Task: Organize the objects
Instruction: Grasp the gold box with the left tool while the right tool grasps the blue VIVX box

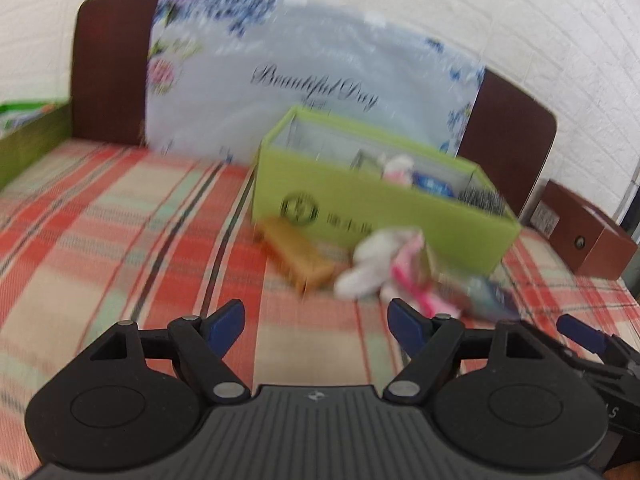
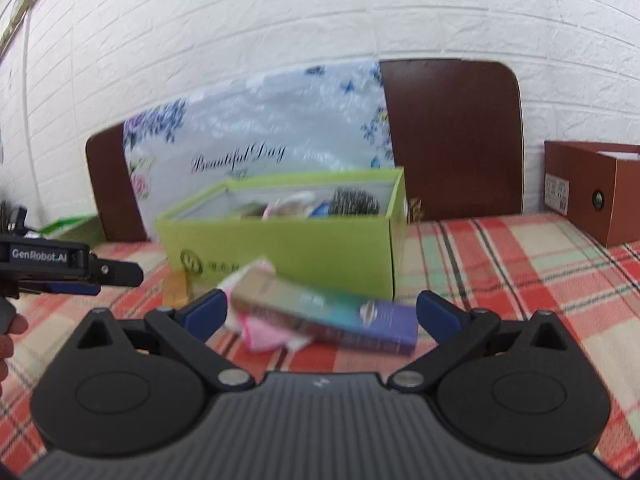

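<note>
On the plaid bedcover [image 1: 120,208], both grippers hang with their jaws spread wide and nothing between the pads. Ahead of the left gripper [image 1: 318,320] lies bare cloth; beyond its fingertips a small tan wooden piece [image 1: 298,254] rests just in front of the green box [image 1: 360,208], and off past its right finger sprawls a white and pink soft toy [image 1: 380,264], blurred enough that I can only guess it is a plush animal. Just ahead of the right gripper [image 2: 322,312], across the gap between its blue pads, lies a long teal and purple carton [image 2: 332,314], clear of both pads and overlapping a pink cloth [image 2: 264,330]. The green box stands open behind them, with a bristly hairbrush [image 2: 354,202] and other small things inside. Left of the right gripper's left finger, the other gripper pokes into view.
</note>
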The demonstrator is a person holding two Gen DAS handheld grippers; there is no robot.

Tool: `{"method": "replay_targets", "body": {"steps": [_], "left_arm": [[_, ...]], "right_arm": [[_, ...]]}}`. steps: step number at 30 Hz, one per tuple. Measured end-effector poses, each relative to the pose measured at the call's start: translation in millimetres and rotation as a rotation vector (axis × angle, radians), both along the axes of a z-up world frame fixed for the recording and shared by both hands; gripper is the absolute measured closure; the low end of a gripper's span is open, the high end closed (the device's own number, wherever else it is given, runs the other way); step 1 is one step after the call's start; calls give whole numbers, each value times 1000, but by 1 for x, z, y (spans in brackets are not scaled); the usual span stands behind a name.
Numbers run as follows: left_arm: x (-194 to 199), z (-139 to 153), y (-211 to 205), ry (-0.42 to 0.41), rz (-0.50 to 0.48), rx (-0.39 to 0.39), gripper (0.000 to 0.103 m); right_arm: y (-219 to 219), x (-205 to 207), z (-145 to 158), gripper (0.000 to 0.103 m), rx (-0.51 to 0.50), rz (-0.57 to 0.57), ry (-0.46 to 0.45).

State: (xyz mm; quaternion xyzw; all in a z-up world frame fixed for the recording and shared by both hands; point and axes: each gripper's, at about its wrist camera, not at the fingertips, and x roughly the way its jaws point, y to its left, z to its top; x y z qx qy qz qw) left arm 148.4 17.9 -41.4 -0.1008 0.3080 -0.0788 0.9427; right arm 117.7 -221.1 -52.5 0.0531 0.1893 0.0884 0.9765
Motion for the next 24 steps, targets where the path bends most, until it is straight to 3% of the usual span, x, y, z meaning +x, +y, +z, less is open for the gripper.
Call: {"method": "replay_targets", "body": {"steps": [6,12,16,19,24], "left_arm": [[-34,-17,6,47,82,-10,21],[-41,-17,6,47,154,92,21],[-36,-18,9,46,158,74,21],[-34,-16,8,37,153,80,21],[-28,-16,6,41,142,98,21]], "right_arm": [[10,-25,-16,0,42,52,81],[12,-24,-16,0,44,38,141],[13,8,-13,0,-80,96,106],[10,44,-15,0,-170,140,145],[0,77,-23,0,-182,167,152]]}}
